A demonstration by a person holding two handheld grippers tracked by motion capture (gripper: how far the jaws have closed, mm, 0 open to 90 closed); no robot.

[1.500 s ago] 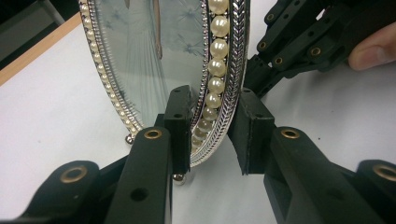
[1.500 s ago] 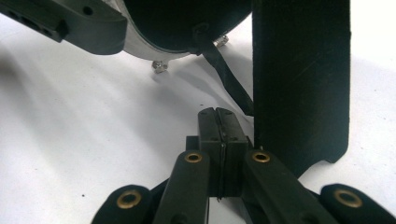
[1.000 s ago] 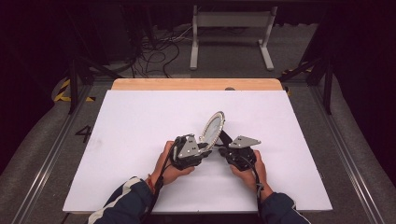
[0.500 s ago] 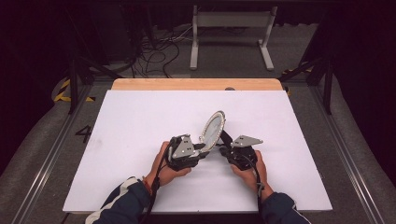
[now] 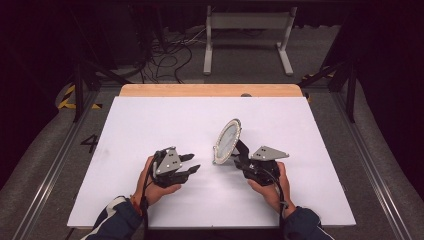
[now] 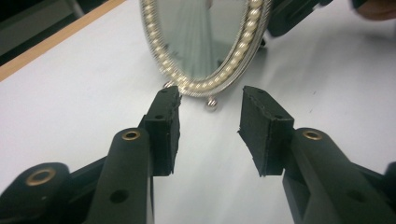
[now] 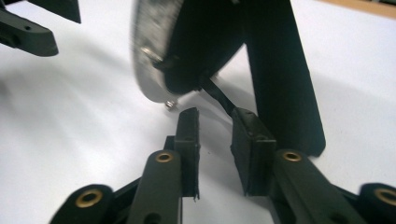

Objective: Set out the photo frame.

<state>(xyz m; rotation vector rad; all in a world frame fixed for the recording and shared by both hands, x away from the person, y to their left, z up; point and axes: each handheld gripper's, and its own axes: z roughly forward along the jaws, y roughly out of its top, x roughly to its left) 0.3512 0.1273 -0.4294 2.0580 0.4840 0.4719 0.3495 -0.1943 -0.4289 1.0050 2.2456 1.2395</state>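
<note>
Evidently both claws had just been opening: the left gripper point(image 5: 192, 163) stood released, nothing between its pads, just short of the oval mirror point(image 5: 228, 139). The right gripper point(image 5: 239, 156) was spread too, its pads off the black back stand point(image 7: 280, 70). The mirror stood propped, tilted, mid-table on the white table point(image 5: 140, 125). It looked like the letting-go step; next, both hands should back straight away without nudging the frame.

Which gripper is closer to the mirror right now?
The right gripper, just behind the standing oval mirror by its black back stand. The left gripper sits well clear on the glass side, jaws open.
</note>
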